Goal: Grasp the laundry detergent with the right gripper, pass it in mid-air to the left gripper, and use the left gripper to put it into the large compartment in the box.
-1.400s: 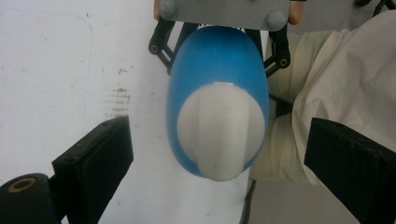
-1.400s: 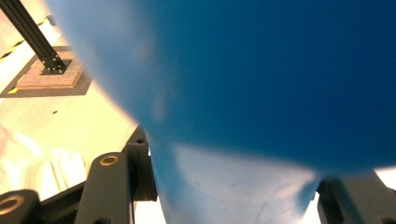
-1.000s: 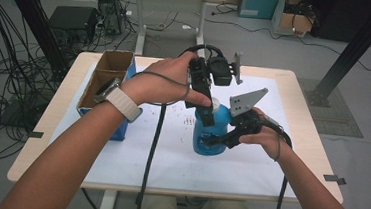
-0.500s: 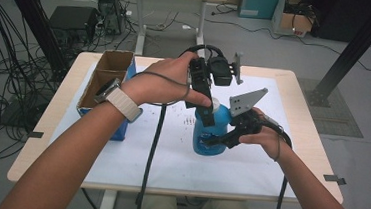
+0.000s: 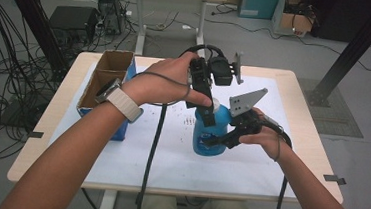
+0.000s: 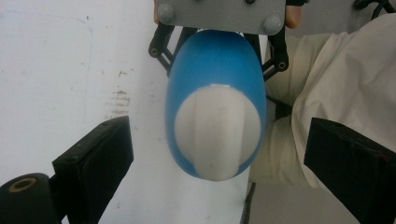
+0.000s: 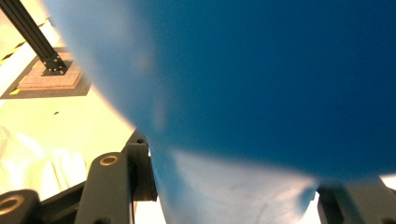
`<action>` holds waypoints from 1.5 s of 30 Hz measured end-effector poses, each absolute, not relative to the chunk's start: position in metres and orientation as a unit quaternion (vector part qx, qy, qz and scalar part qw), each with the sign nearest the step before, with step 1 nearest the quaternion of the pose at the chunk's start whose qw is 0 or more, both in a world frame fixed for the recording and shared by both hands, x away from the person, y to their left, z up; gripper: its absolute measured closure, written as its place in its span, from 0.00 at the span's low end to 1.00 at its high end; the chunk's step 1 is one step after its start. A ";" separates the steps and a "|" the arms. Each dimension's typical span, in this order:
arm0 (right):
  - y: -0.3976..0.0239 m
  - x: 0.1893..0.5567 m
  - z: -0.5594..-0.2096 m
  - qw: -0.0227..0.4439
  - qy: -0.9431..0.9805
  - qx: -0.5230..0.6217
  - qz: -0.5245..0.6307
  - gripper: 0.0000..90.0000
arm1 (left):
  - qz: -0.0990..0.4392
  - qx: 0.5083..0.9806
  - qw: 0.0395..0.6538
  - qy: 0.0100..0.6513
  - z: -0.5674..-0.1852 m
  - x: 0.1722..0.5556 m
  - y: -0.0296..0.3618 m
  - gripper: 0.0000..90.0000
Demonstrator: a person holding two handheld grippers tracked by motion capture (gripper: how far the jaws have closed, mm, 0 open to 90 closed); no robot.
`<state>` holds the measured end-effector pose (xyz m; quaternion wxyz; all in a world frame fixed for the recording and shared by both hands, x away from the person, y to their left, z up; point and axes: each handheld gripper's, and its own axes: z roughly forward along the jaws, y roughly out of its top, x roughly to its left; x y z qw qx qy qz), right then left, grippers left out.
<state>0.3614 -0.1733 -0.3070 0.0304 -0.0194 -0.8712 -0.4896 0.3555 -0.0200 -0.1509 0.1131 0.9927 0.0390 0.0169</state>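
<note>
Two grippers are working on one blue bottle (image 5: 210,131), which stands upright on the white sheet (image 5: 134,150) near the middle of the table (image 5: 294,93). The right gripper (image 5: 223,137) is clamped on the bottle's body from the side, and its own view has the blue wall pressed right between the jaws. The left gripper (image 5: 208,115) hangs over the white cap (image 6: 217,130), pointing straight down, jaws spread wide to either side of the cap and not touching it.

To do this well, I'd say the left gripper should sink until its pads are level with the cap, centred, then close squarely before any twisting. The right one needs to hold firm so the bottle doesn't spin or tip.

The left forearm reaches in across the table, wrist bent downward; the right hand (image 5: 264,136) sits low, gripper held level. A cardboard box (image 5: 106,78) stands well off to the left.
</note>
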 end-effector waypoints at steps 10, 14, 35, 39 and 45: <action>-0.172 0.361 -0.307 0.032 -0.871 -0.016 -0.490 0.47 | 0.014 0.993 0.110 0.039 -0.154 0.357 -0.022 0.09; -0.172 0.360 -0.307 0.034 -0.871 -0.019 -0.489 0.47 | 0.015 0.993 0.111 0.038 -0.156 0.357 -0.022 0.09; -0.172 0.358 -0.305 0.029 -0.875 -0.014 -0.482 0.47 | 0.005 0.996 0.088 0.016 -0.171 0.361 -0.035 0.13; -0.172 0.356 -0.305 0.038 -0.875 -0.016 -0.482 0.47 | -0.002 0.996 0.084 0.016 -0.174 0.361 -0.037 0.16; -0.172 0.355 -0.305 0.035 -0.875 -0.013 -0.483 0.47 | -0.005 0.997 0.078 0.010 -0.176 0.361 -0.039 0.19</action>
